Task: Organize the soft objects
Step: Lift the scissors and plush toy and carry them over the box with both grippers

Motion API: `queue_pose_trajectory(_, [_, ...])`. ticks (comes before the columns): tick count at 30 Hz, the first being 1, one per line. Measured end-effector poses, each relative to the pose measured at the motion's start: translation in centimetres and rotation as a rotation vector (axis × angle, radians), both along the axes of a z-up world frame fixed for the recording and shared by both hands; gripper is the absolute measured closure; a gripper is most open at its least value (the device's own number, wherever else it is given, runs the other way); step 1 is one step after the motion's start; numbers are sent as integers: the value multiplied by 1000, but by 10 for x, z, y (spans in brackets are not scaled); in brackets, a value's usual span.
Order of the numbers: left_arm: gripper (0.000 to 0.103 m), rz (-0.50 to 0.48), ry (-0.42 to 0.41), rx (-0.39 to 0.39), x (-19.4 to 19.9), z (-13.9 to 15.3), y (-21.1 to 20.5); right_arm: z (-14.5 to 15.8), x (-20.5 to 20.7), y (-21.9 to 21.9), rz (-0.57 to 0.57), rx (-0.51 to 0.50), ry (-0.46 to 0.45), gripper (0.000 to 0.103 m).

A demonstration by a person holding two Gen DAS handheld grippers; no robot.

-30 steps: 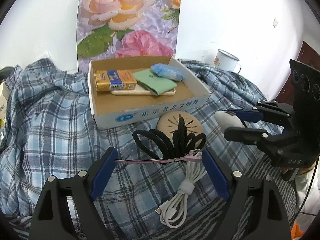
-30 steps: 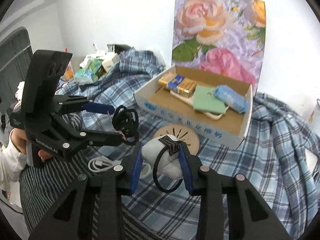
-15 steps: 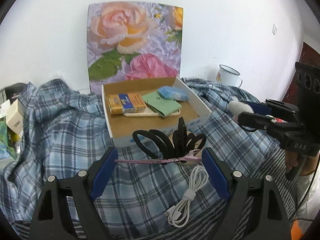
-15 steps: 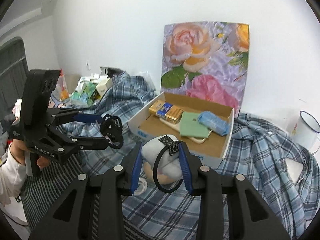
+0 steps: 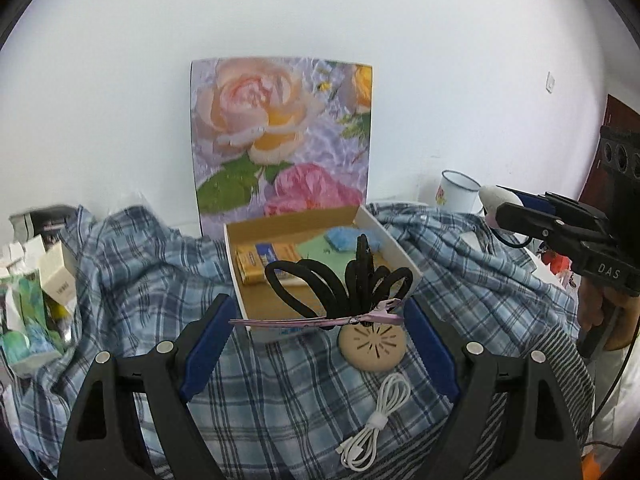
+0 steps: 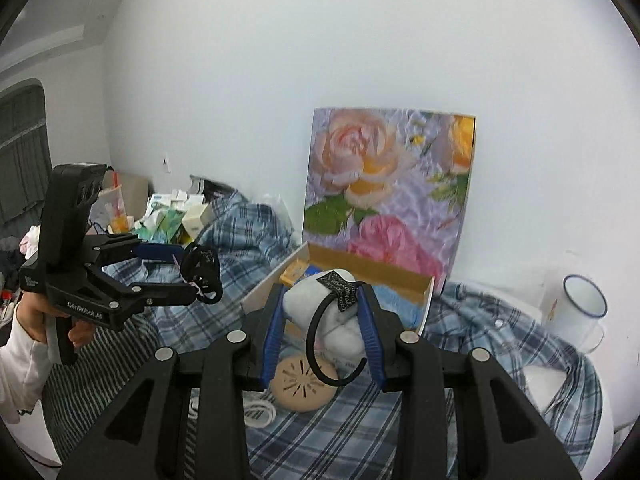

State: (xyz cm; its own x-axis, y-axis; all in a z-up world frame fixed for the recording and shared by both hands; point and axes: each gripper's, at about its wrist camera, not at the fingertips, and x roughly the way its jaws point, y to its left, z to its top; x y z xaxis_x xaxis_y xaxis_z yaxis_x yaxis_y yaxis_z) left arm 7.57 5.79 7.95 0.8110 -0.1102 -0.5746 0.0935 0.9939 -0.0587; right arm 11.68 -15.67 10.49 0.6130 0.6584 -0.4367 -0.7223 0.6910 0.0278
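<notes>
The left tool [image 5: 320,322] stands wide, its blue pads pinching the two ends of a pink hair clip [image 5: 316,321] that carries a bunch of black hair ties [image 5: 340,280]; the clip and ties hang in the air in front of the open box [image 5: 400,248]. The right tool [image 6: 322,334] is pressed in on a white cloth bundle [image 6: 320,312] ringed by a black band [image 6: 320,344], held above the plaid cloth [image 6: 460,400] just before the box's near wall. Inside the box lie a yellow pack [image 5: 260,260], a green pouch [image 5: 320,246] and a blue packet [image 5: 340,236]. Below the tools, on the plaid cloth, rest a round tan disc [image 5: 372,346] and a coiled white cable [image 5: 380,420]. A rose picture [image 5: 280,140] leans on the wall behind the box, a mug [image 6: 584,300] to its right.
</notes>
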Motion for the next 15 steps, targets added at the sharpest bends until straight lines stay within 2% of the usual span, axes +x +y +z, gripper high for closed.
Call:
queue_pose_trajectory(9, [15, 6, -56, -2, 8, 29, 0, 30, 10, 4, 7, 38, -57, 68])
queue_pose_trajectory(15, [15, 9, -125, 6, 16, 56, 4, 46, 22, 9, 18, 59, -89, 68])
